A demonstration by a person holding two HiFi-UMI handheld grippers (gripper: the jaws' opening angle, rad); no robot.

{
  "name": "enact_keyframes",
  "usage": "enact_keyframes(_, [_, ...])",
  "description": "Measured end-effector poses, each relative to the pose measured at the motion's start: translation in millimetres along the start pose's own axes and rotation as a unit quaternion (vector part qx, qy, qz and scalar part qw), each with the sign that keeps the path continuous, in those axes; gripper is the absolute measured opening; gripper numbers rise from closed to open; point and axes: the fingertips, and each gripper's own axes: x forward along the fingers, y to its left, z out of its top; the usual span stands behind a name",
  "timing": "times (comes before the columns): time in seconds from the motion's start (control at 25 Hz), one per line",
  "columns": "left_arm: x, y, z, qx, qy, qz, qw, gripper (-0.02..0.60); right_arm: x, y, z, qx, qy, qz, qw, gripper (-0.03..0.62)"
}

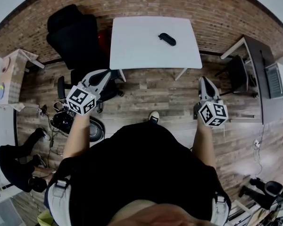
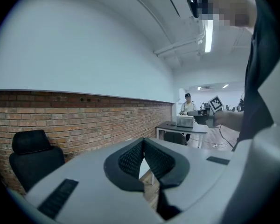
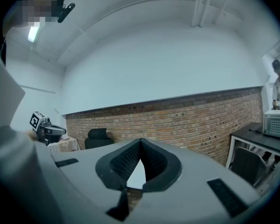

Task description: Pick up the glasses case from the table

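Note:
The glasses case [image 1: 167, 39] is a small black oval lying on the white table [image 1: 137, 48], towards its far right part, seen only in the head view. My left gripper [image 1: 106, 74] is held over the wooden floor short of the table's near left corner, its jaws closed tip to tip with nothing between them [image 2: 143, 140]. My right gripper [image 1: 204, 80] hangs off the table's near right corner, also shut and empty [image 3: 140, 140]. Both are well apart from the case. A strip of the white tabletop shows below the closed tips in both gripper views.
A black office chair [image 1: 73, 36] stands left of the table, by the brick wall [image 1: 217, 13]. A dark desk [image 1: 262, 72] with equipment is at the right. Cables and gear [image 1: 61, 119] lie on the floor at left. Another person [image 2: 187, 104] stands far off.

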Motion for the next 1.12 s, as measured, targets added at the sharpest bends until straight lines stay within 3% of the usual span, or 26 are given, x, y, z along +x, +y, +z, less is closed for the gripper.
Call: enact_keyframes(1.12, [110.3, 37.5, -18.3, -0.025, 0.032, 0.03, 0.9987, 0.011, 112.7, -83.6, -21.6, 0.007, 0.046, 0.038, 0.998, 0.012])
